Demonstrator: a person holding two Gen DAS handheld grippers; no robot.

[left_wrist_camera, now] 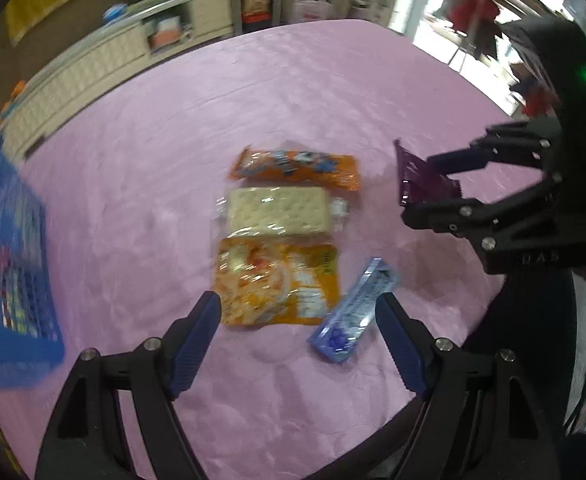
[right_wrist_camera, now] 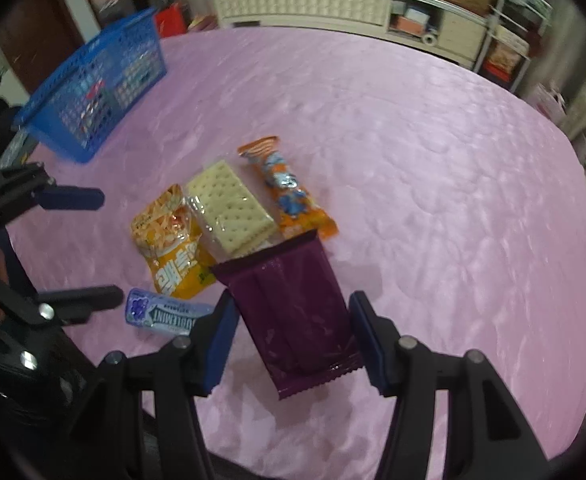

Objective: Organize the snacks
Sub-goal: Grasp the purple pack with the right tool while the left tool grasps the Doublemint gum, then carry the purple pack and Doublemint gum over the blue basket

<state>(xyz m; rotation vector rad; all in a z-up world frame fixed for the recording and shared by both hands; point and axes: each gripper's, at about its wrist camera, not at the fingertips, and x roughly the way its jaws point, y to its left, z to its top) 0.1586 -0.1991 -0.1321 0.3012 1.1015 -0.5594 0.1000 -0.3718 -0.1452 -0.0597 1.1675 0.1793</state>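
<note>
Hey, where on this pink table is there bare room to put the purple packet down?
Bare pink cloth spreads right of the orange wrapper, and between the blue basket and the snacks. It is crowded around the crackers, yellow bag and gum pack.

The basket (left_wrist_camera: 9, 264) is smeared by blur and cut by the left edge of the left view; its contents are unreadable. Shelf (left_wrist_camera: 197, 4) items at top blur.

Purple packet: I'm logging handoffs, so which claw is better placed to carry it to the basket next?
Right. The right claw already has the purple packet between its fingers, lifted off the cloth. The left claw hangs open and empty above the other snacks, though nearer the blue basket.
</note>
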